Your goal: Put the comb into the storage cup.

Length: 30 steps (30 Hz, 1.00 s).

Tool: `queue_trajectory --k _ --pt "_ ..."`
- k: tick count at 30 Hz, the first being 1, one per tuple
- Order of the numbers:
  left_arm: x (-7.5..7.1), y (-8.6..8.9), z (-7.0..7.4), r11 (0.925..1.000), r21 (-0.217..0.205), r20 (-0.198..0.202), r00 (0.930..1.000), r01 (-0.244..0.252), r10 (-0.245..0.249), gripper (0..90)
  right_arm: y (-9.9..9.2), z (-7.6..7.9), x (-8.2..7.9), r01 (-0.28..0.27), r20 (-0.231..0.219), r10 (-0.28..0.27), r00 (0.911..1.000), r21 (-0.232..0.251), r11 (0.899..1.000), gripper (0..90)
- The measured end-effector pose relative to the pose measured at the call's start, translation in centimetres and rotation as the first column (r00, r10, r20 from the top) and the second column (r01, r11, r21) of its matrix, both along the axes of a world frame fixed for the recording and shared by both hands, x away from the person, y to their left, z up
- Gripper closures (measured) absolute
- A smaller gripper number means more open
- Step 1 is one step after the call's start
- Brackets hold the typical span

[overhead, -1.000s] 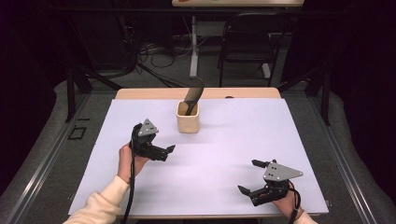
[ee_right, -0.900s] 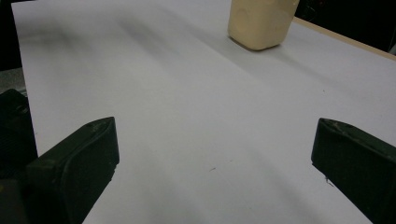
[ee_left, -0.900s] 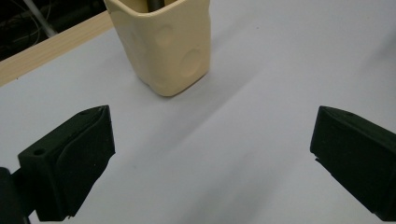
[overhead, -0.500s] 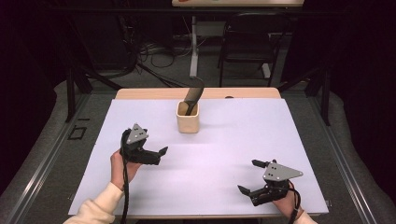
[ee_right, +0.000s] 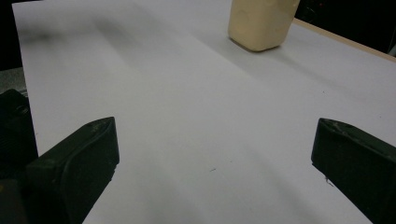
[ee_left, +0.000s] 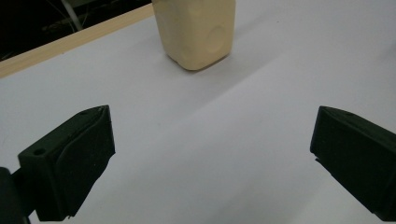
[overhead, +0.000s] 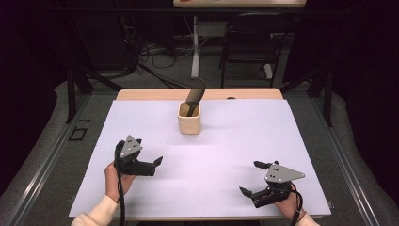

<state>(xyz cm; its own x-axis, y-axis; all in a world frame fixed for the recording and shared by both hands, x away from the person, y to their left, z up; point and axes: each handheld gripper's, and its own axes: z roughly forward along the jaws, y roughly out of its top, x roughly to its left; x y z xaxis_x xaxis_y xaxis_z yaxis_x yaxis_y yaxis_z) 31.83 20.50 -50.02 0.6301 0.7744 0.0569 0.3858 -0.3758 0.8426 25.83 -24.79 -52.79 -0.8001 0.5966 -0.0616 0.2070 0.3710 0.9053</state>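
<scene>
The left gripper [overhead: 151, 165] has been drawn back from the cup [overhead: 189, 118]; both grippers' fingers are spread, empty; placement is judged finished.

One cream cup [overhead: 189, 122] stands at the far middle of one white table [overhead: 282, 141], with one dark utensil [overhead: 194, 97] leaning in it. Two handheld grippers sit at the near edge, the left gripper [overhead: 157, 162] and the right gripper [overhead: 250, 178], each with two black jaws spread wide. One chair [overhead: 247, 44] stands beyond the table.
</scene>
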Motion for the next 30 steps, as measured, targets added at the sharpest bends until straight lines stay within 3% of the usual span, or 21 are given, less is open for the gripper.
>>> queue_trajectory --k 8,12,21,30 --pt "-1.2 0.6 -0.9 0.9999 0.0 -0.01 0.9999 -0.011 0.011 0.0 0.0 0.0 0.0 0.001 -0.002 -0.001 1.0 0.0 1.0 0.3" --pt "-1.5 0.6 -1.5 0.9995 0.025 -0.046 0.9988 0.019 -0.018 0.0 0.0 -0.1 0.1 0.003 -0.006 -0.003 1.0 0.0 1.0 0.3" --pt "-2.7 0.8 -1.6 0.9994 0.026 -0.022 0.9995 0.024 -0.023 0.0 0.0 0.0 0.0 0.005 -0.001 -0.005 1.0 0.002 1.0 0.3" --pt "-3.7 0.7 -2.3 0.9975 0.038 -0.019 0.9981 0.06 -0.059 0.0 0.0 0.0 0.0 0.002 -0.003 -0.002 1.0 0.002 1.0 0.3"
